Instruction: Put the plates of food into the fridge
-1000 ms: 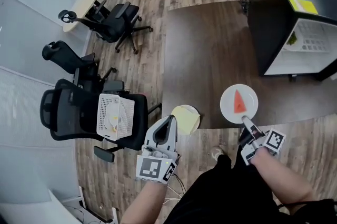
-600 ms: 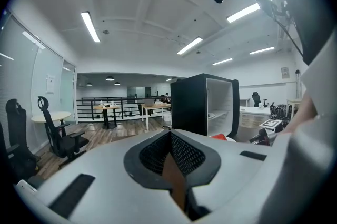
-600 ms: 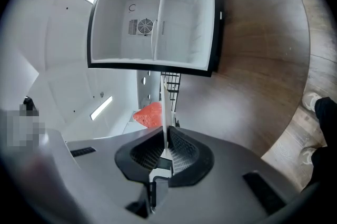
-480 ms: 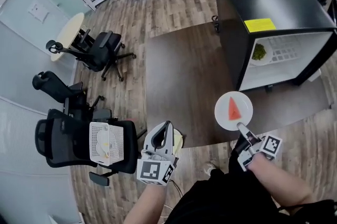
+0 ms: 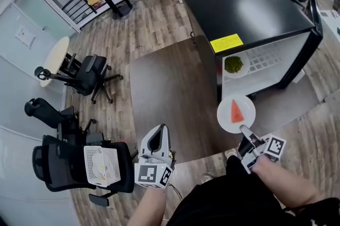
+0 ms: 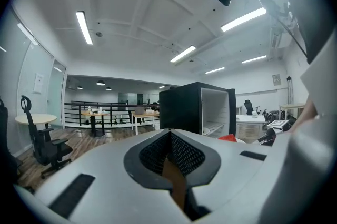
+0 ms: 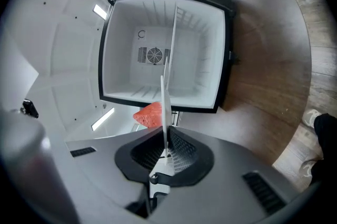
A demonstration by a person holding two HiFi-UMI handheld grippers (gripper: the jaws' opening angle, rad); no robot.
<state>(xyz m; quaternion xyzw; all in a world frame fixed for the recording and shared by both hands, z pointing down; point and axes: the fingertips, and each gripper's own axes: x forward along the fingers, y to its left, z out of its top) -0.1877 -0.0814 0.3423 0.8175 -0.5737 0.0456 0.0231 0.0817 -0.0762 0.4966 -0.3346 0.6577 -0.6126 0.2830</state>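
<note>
Right gripper (image 5: 244, 129) clamps the rim of the white plate (image 5: 236, 113) with its red slice (image 5: 236, 110), now carried closer to the open fridge (image 5: 249, 7), just short of its shelf (image 5: 265, 62); sliding it in looks next. Left gripper (image 5: 157, 139) is closed and empty.

my right gripper (image 5: 245, 131) pinches the near rim of a white plate (image 5: 227, 120) carrying a red wedge (image 5: 236, 111), held in front of the open black fridge (image 5: 249, 7). a plate of greens (image 5: 234, 64) sits on its shelf. left gripper (image 5: 155, 140) low, near an office chair (image 5: 64, 161).
</note>
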